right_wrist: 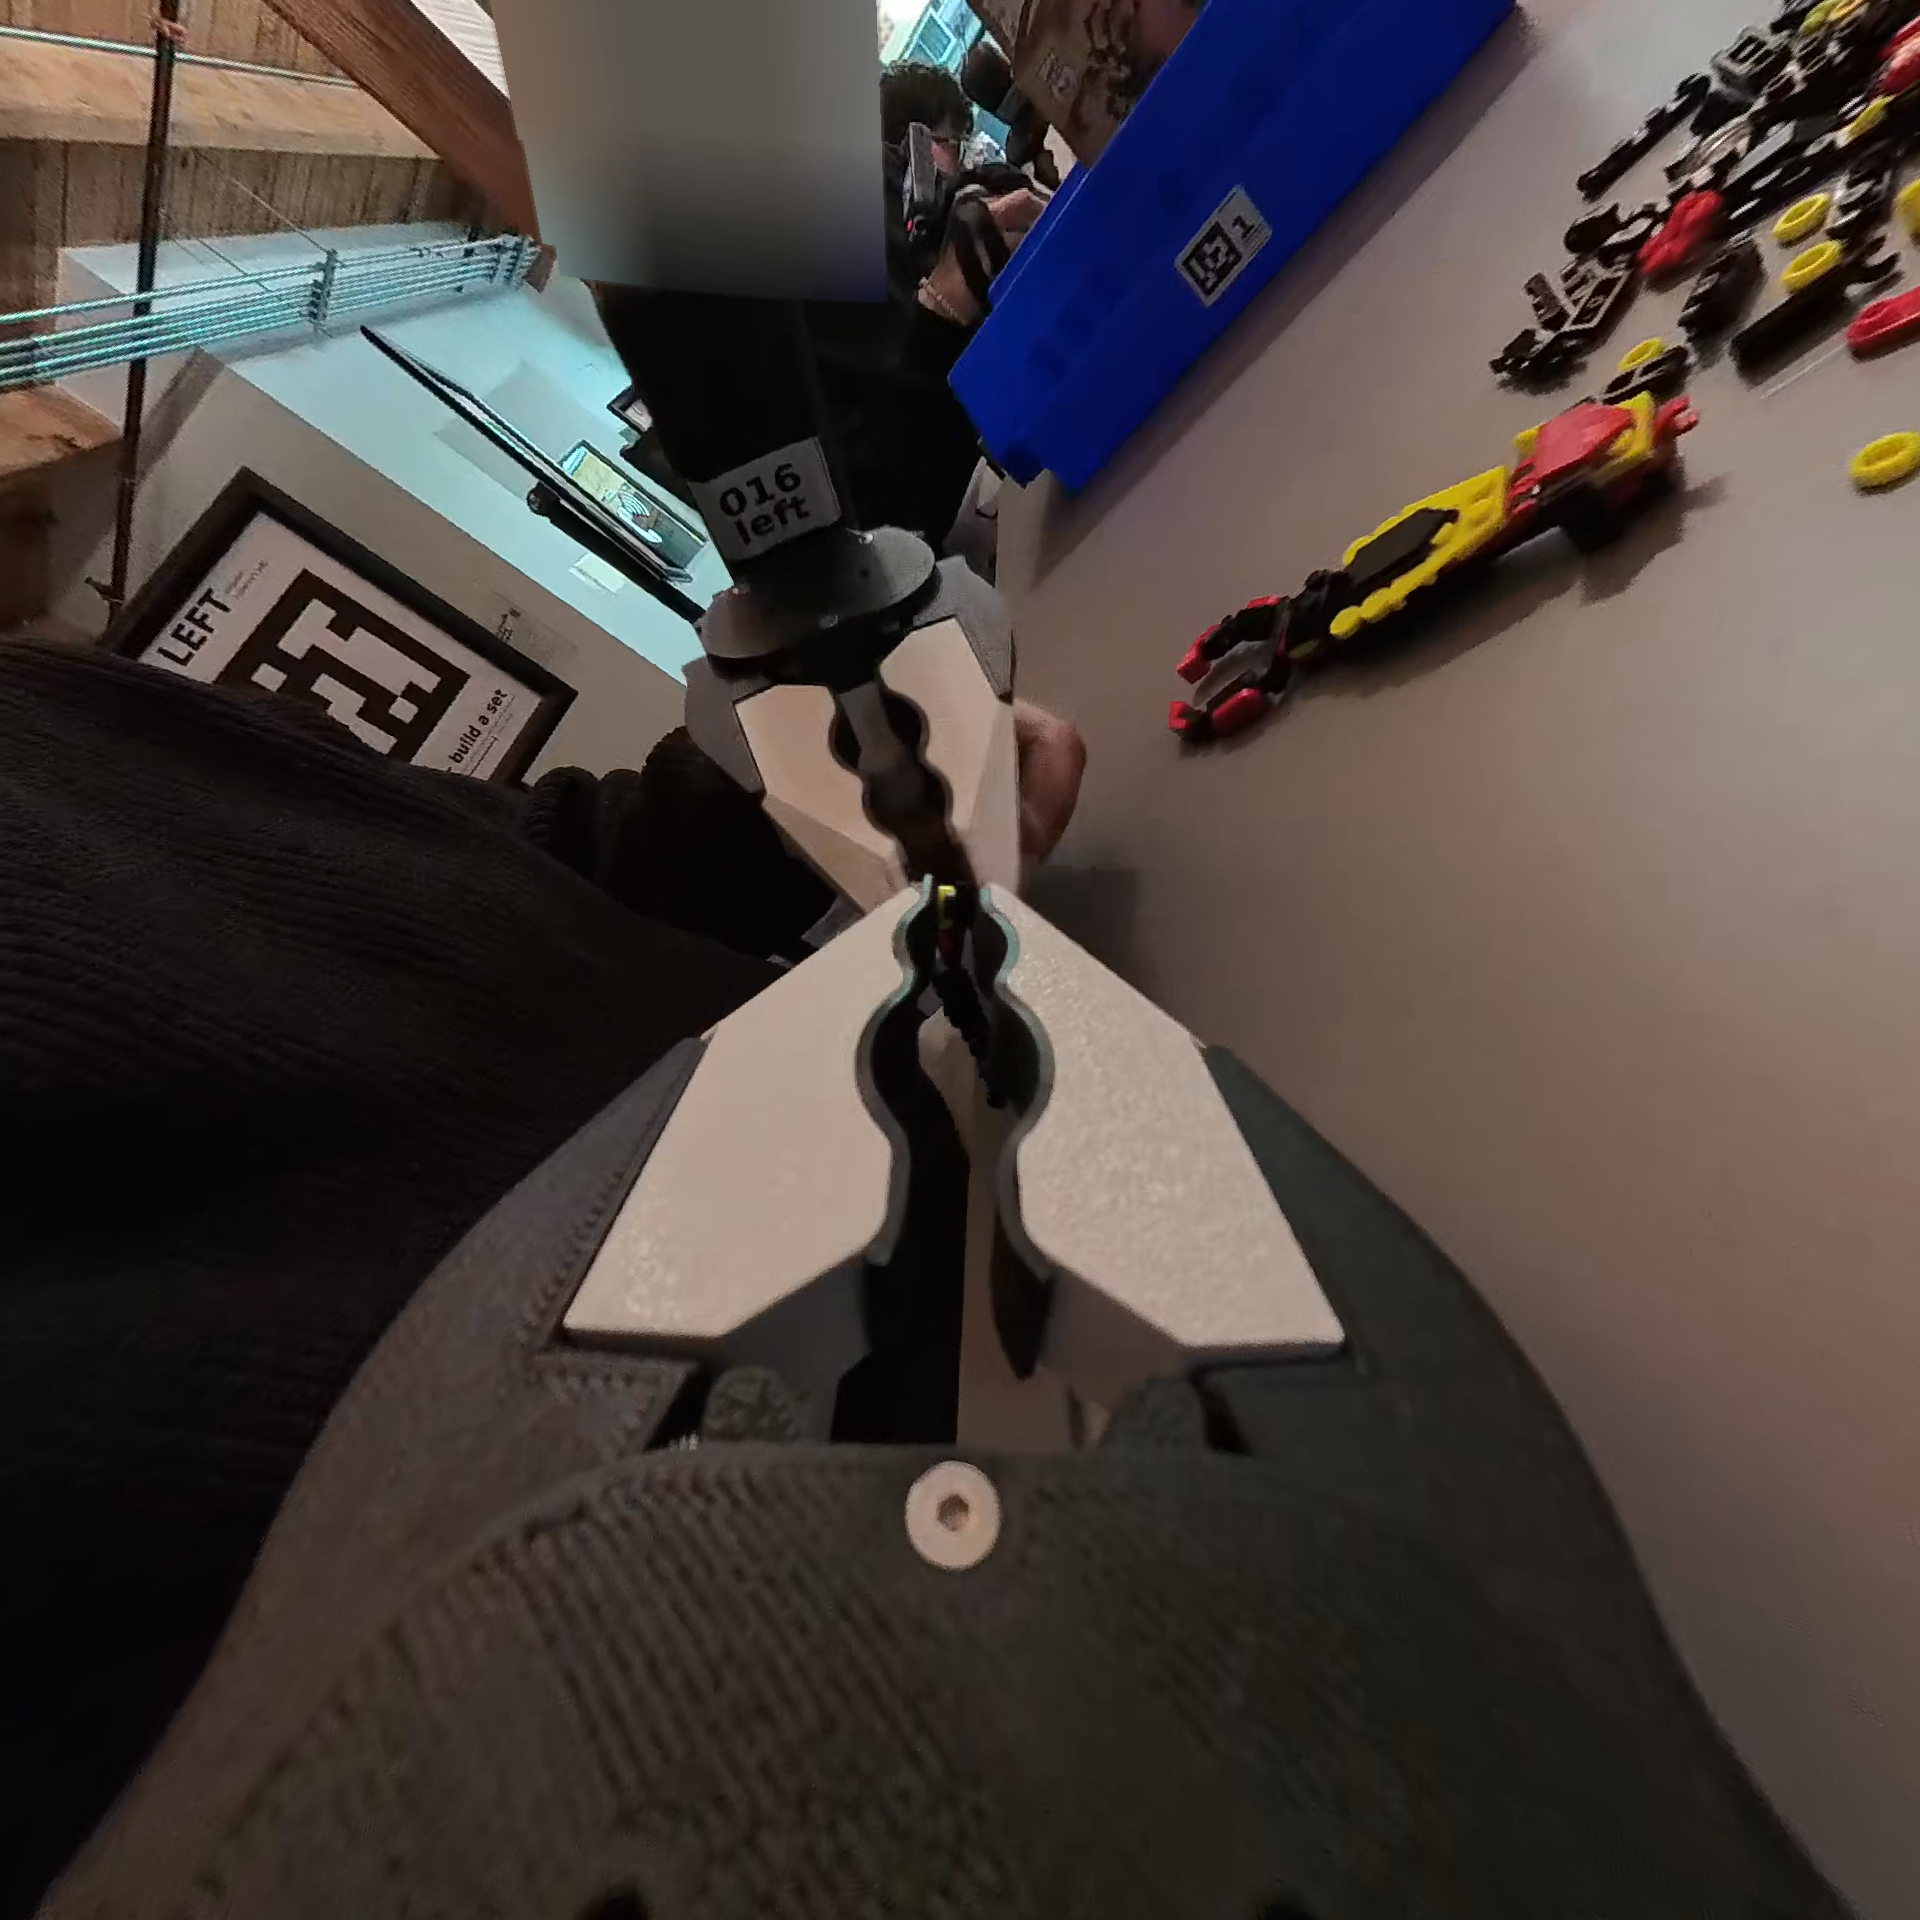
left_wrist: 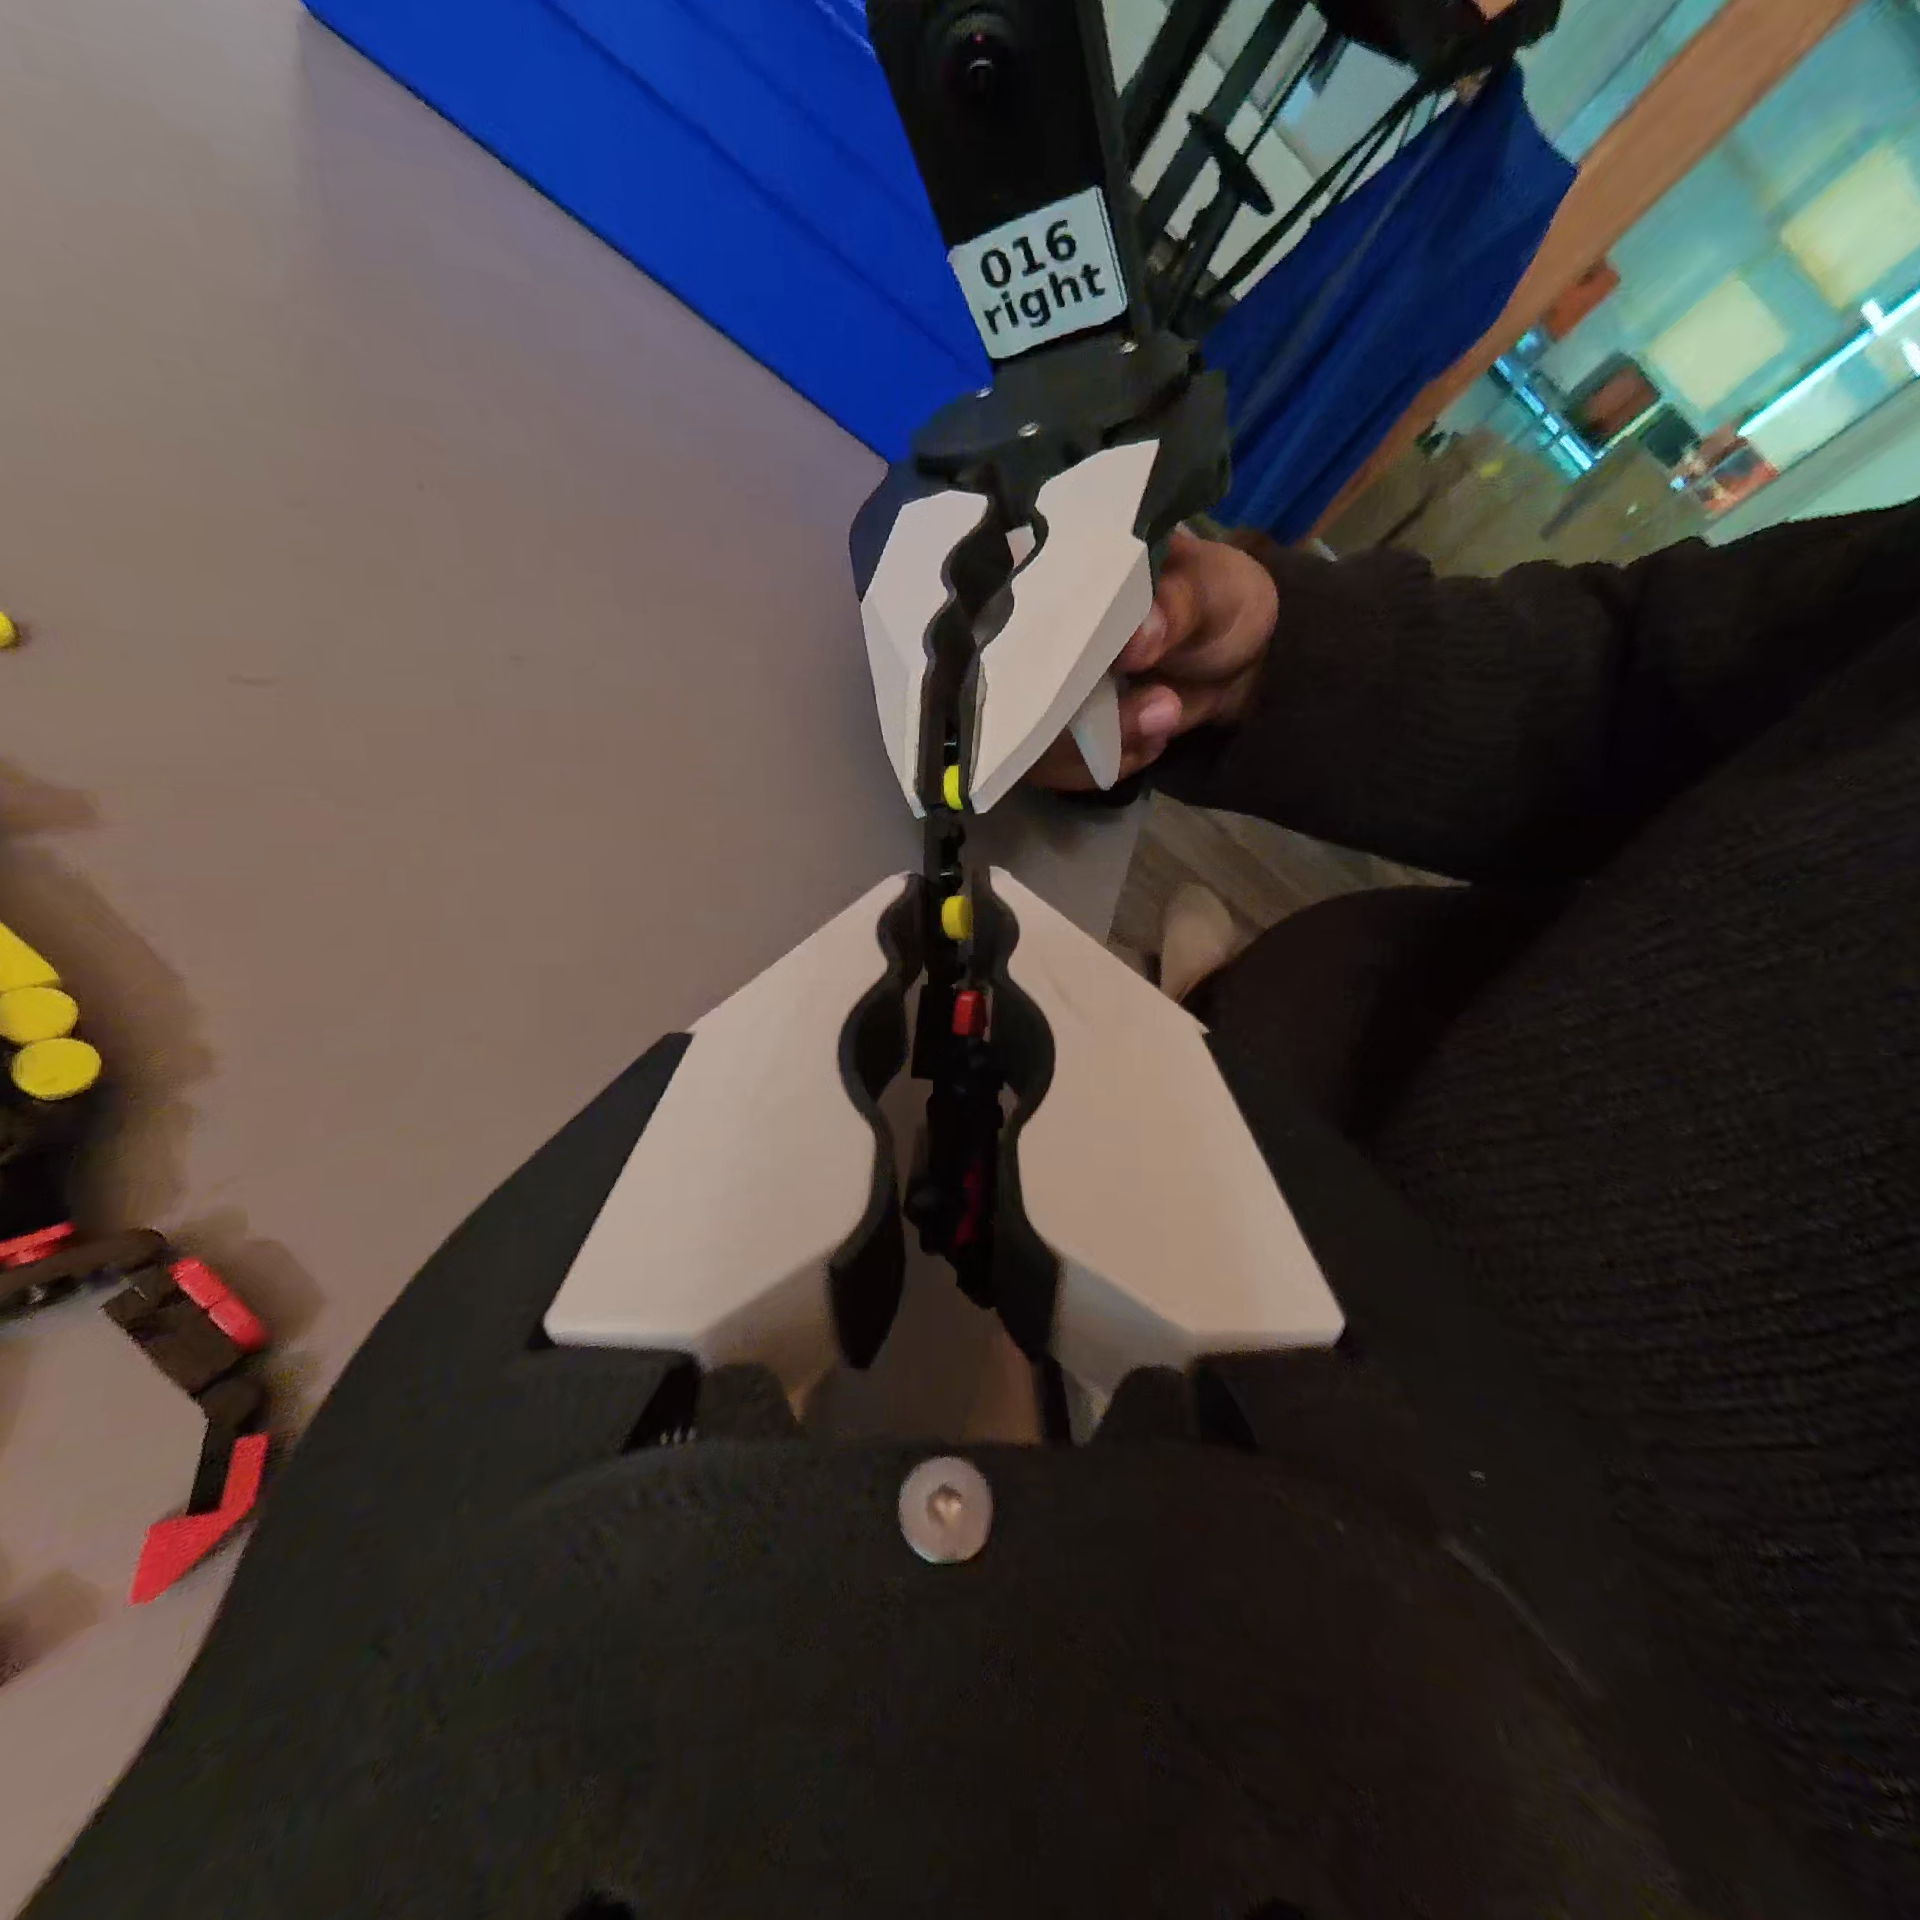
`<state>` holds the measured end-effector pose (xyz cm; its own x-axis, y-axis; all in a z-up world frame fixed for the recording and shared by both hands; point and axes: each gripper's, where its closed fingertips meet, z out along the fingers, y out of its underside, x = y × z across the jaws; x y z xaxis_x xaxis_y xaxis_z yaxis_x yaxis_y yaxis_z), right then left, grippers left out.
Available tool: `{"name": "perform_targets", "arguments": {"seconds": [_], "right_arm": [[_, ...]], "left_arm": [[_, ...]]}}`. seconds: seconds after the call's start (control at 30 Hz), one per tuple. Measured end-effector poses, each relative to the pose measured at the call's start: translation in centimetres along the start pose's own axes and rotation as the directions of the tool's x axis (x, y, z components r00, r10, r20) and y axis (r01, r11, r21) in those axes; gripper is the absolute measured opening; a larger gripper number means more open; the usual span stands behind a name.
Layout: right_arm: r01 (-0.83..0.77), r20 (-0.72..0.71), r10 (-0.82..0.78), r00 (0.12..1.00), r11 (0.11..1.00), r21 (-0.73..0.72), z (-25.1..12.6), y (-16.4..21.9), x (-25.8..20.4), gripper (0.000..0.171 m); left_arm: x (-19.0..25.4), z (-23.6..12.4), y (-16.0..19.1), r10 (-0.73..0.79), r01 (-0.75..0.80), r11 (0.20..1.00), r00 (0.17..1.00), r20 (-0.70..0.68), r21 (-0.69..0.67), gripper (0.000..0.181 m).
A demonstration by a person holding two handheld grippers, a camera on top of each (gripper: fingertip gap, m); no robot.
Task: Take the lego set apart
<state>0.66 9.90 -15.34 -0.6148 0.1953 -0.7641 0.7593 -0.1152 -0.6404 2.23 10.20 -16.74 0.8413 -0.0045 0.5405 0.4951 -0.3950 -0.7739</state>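
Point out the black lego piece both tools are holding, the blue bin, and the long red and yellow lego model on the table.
black lego piece [left_wrist: 948, 854]: left wrist view, span between tools.
blue bin [right_wrist: 1195, 208]: right wrist view, side wall.
red and yellow lego model [right_wrist: 1455, 530]: right wrist view, yellow middle.

Most of the black lego strip [left_wrist: 951, 1049] buried between both tongs; loose pieces [left_wrist: 42, 1039] cut off at the edge.
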Motion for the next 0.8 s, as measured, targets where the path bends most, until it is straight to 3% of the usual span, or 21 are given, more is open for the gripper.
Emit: {"name": "perform_targets", "arguments": {"seconds": [0.33, 0.53, 0.6, 0.63, 0.7, 0.8], "right_arm": [[-0.068, -0.036, 0.072, 0.997, 0.991, 0.116, -0.3, -2.2, 0.3, 0.004], [-0.185, 0.049, 0.180, 0.982, 0.973, 0.141, -0.1, -2.5, -0.9, 0.004], [-0.277, 0.104, 0.258, 0.961, 0.906, 0.319, -3.2, -5.6, -0.2, 0.005], [-0.248, 0.036, 0.253, 0.967, 0.893, 0.376, -5.5, -6.4, 1.2, 0.004], [-0.067, -0.220, 0.142, 0.965, 0.946, 0.317, -7.5, -5.6, 3.1, 0.005], [0.033, -0.314, 0.023, 0.949, 0.985, 0.171, -5.3, -4.3, 2.3, 0.005]], "left_arm": [[-0.6, -0.3, -1.9, -0.242, 0.248, 0.965, 0.967, -0.075, 0.081, 0.006], [0.4, -1.3, -2.0, -0.185, 0.191, 0.981, 0.975, -0.127, 0.042, 0.006], [-0.2, -2.0, 0.1, -0.121, 0.118, 0.992, 0.990, -0.078, -0.049, 0.005], [-1.1, -2.6, 0.4, -0.099, 0.098, 0.994, 0.995, -0.032, -0.040, 0.005], [-0.9, -3.9, -2.2, -0.180, 0.187, 0.979, 0.980, -0.090, 0.080, 0.004], [-1.5, -4.0, -2.9, -0.157, 0.161, 0.982, 0.986, -0.055, 0.099, 0.004]]}}
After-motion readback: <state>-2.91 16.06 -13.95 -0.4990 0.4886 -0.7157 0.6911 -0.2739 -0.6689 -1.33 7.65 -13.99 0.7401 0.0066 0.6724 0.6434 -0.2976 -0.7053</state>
